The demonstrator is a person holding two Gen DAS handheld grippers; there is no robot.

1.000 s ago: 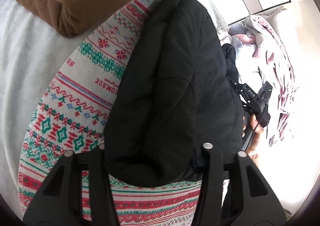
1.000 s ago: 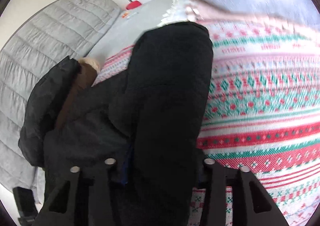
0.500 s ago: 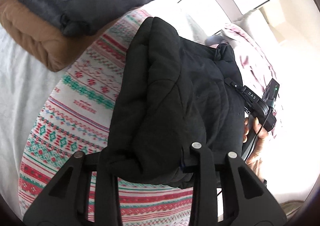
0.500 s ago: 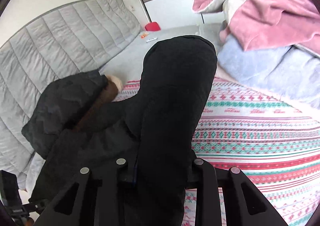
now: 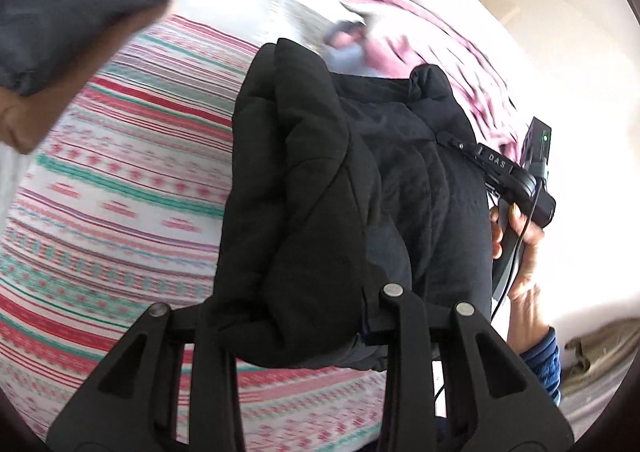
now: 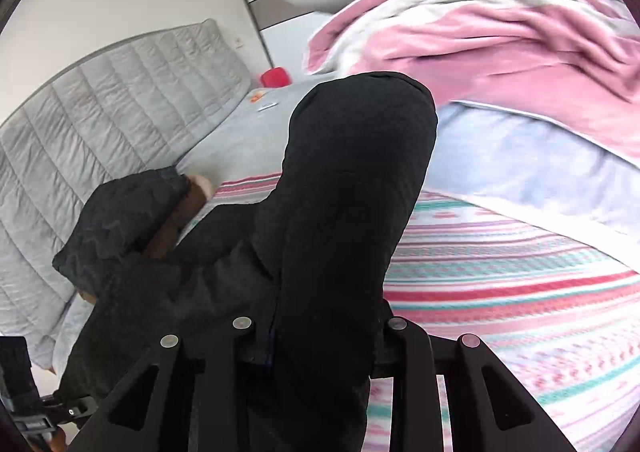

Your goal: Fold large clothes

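Left wrist view: my left tool (image 5: 298, 316) is clamped on the black jacket (image 5: 312, 179), which hangs above the striped blanket (image 5: 120, 187). My right hand (image 5: 516, 236) shows just beside the jacket.

Right wrist view: my right tool (image 6: 320, 336) is clamped on the jacket (image 6: 344, 211), above the blanket (image 6: 500, 292).

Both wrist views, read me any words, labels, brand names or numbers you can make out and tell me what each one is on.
"DAS": white letters on the black body of the right gripper, seen in the left wrist view.
Patterned blanket: any woven lettering is too blurred to read.
Black jacket: no readable label shows.
Small items on the grey bed near the headboard: too small to read.
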